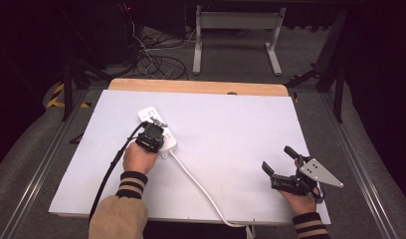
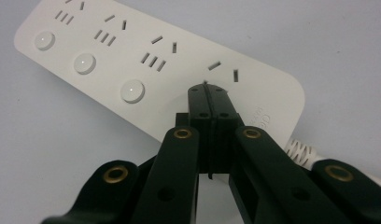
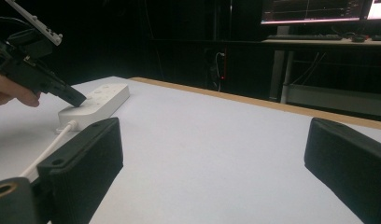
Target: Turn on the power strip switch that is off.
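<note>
High view: white power strip (image 1: 158,130) left of centre on table (image 1: 241,129), rigid, light, likely to slide, best gripped across its sides; left hand-held gripper (image 2: 209,93) closed, tips on its face; right hand-held gripper (image 1: 282,160) wide, empty.

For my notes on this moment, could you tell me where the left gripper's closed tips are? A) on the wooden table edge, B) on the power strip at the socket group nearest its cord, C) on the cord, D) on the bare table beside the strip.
B: the left gripper, jaws together, rests its tips on the power strip where the fourth button would sit, nearest the cord.
</note>
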The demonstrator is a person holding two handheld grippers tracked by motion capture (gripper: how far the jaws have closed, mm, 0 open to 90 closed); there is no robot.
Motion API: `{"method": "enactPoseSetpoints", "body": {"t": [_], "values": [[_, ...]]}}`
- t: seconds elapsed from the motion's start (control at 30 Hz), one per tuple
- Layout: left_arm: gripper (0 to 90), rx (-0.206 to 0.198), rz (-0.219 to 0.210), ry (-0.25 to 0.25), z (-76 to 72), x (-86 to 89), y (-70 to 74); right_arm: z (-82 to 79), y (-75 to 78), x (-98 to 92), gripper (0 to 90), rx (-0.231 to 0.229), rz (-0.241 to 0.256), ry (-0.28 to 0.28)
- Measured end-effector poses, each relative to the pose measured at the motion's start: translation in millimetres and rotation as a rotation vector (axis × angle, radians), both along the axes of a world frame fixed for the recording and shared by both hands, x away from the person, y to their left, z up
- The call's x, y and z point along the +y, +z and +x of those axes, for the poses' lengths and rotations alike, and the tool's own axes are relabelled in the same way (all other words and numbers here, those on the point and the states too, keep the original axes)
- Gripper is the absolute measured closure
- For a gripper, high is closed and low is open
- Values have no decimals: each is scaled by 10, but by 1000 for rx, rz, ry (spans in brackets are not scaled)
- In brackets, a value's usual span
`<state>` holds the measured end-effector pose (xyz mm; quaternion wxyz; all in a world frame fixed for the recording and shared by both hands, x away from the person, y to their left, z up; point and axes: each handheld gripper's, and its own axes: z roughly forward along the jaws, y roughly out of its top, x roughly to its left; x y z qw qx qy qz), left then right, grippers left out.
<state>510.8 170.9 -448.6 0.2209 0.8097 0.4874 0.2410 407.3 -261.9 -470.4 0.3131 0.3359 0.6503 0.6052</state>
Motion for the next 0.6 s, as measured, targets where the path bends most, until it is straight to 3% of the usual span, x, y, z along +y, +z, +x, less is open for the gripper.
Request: {"method": "enactPoseSetpoints", "body": {"t": [0.1, 0.4, 0.53, 0.6], "values": [[900, 8, -21, 10, 5, 22, 4, -11, 6, 3, 51, 0, 7, 4], [900, -11, 27, 46, -16, 30, -29, -23, 12, -10, 51, -1, 10, 2], [900, -12, -107, 20, -21, 162, -51, -20, 17, -15, 52, -5, 12, 1], [900, -15, -97, 19, -25, 150, -51, -13, 17, -7, 52, -2, 13, 0]]}}
